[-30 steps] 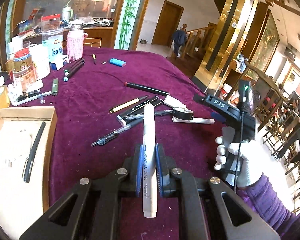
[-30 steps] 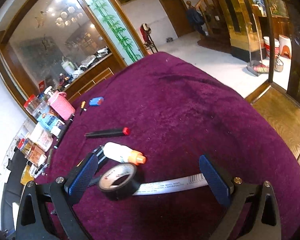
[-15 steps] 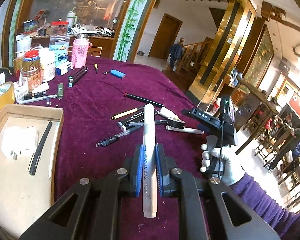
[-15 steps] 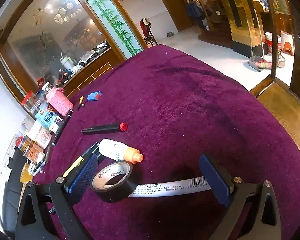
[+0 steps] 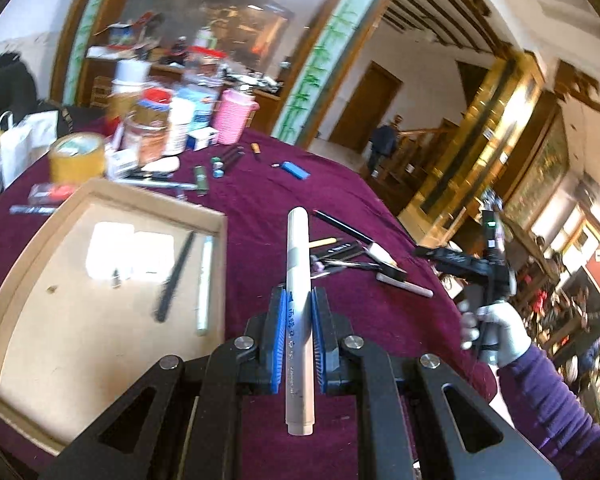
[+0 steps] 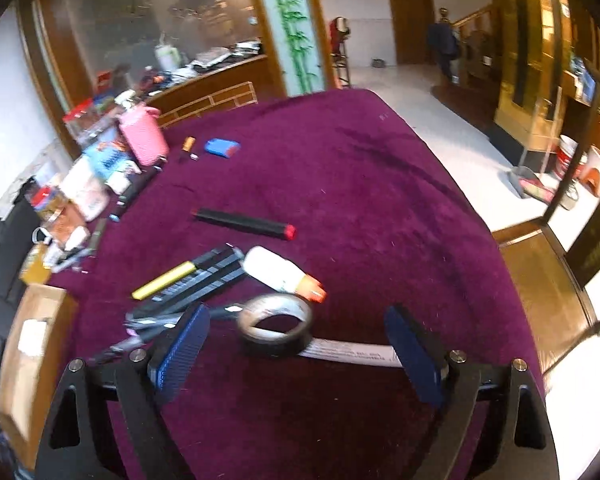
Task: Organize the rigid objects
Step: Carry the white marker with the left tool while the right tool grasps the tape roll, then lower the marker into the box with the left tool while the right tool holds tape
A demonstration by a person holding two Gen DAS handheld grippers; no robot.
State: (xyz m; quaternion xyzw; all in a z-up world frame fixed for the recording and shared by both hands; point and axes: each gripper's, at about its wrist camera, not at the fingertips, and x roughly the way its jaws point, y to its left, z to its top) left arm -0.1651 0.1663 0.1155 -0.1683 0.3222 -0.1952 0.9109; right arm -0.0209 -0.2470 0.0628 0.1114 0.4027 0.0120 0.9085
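Note:
My left gripper is shut on a white marker that points forward, held above the purple cloth just right of the wooden tray. The tray holds a black pen and a silver pen. My right gripper is open and empty, low over a black tape roll and a white pen lying between its pads. A pile of pens and a white bottle with an orange cap lie just beyond. The right gripper also shows in the left wrist view.
A black marker with a red end, a blue lighter and a pink cup lie farther back. Jars, boxes and a yellow tape roll crowd the far left. The table edge drops off at the right.
My left gripper has lifted and swung left with the marker, so the tray now fills the left of its view. My right gripper has turned slightly left over the tape roll, still open.

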